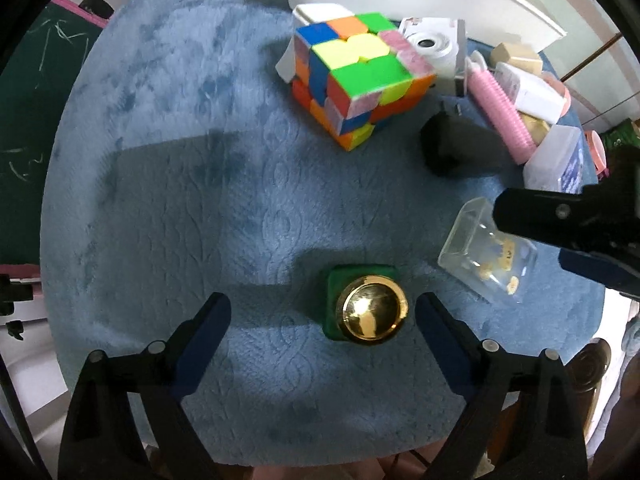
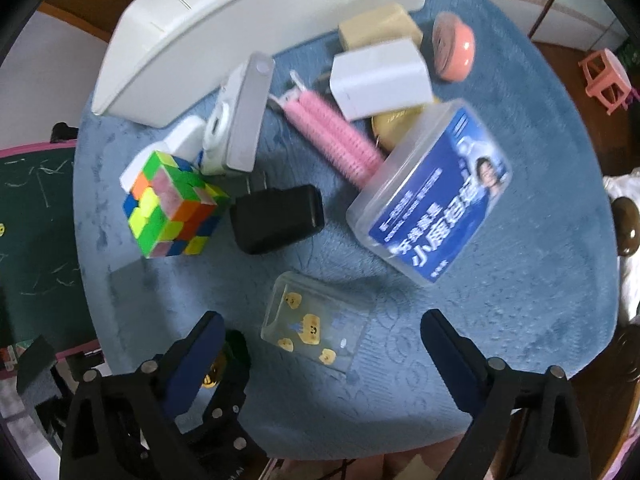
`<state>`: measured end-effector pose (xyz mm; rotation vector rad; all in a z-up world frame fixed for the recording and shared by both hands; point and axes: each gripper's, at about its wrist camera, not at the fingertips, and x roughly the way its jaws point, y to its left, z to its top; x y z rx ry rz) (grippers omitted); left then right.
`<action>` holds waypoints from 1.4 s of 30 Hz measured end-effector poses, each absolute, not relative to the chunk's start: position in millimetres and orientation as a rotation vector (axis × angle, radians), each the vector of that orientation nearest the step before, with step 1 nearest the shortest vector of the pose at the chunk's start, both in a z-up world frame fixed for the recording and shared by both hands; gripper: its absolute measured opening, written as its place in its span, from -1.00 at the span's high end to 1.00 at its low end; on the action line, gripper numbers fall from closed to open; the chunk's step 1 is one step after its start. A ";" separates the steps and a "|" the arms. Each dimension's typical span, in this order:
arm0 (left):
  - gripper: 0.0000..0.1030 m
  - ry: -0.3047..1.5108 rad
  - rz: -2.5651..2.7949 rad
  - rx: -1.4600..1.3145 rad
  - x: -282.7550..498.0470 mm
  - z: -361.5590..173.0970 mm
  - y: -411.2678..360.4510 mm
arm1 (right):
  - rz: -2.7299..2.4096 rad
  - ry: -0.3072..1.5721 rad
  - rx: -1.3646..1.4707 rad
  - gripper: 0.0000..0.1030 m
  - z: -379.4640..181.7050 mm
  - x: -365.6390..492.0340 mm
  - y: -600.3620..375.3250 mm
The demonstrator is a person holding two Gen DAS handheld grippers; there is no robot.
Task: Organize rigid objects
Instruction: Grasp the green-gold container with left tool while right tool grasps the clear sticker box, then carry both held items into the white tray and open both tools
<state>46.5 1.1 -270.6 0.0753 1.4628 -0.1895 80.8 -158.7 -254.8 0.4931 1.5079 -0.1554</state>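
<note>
A green bottle with a gold cap (image 1: 370,309) stands on the blue mat (image 1: 180,184), between the open fingers of my left gripper (image 1: 322,312), untouched. A small clear case with yellow stickers (image 2: 316,326) lies between the open fingers of my right gripper (image 2: 324,330); it also shows in the left wrist view (image 1: 486,252). A Rubik's cube (image 1: 356,80) sits farther back, also in the right wrist view (image 2: 174,206). A black charger (image 2: 278,218) lies beside the cube.
At the back lie a white camera (image 2: 236,128), a pink coil (image 2: 332,136), a white plug (image 2: 380,78), a beige plug (image 2: 378,26), a pink round case (image 2: 454,46), a blue-labelled clear box (image 2: 432,192) and a white tray (image 2: 224,32). The mat's round edge drops off nearby.
</note>
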 end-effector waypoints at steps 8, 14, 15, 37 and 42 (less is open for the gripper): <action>-0.81 1.461 -0.181 0.067 49.6 -273.8 9.8 | -0.191 1.559 0.544 -0.72 -279.0 82.2 -153.2; -0.77 1.476 -0.181 0.070 56.1 -278.8 19.5 | -0.202 1.592 0.547 -0.63 -295.9 85.6 -140.3; -0.75 1.479 -0.183 0.073 55.6 -279.4 20.2 | -0.205 1.599 0.543 -0.58 -297.9 85.6 -139.1; 0.14 1.461 -0.265 0.102 45.9 -281.4 -22.0 | -0.205 1.606 0.471 -0.29 -292.1 64.4 -132.3; 0.14 1.430 -0.236 0.120 40.8 -260.8 -20.5 | -0.181 1.578 0.486 -0.29 -277.1 57.2 -149.4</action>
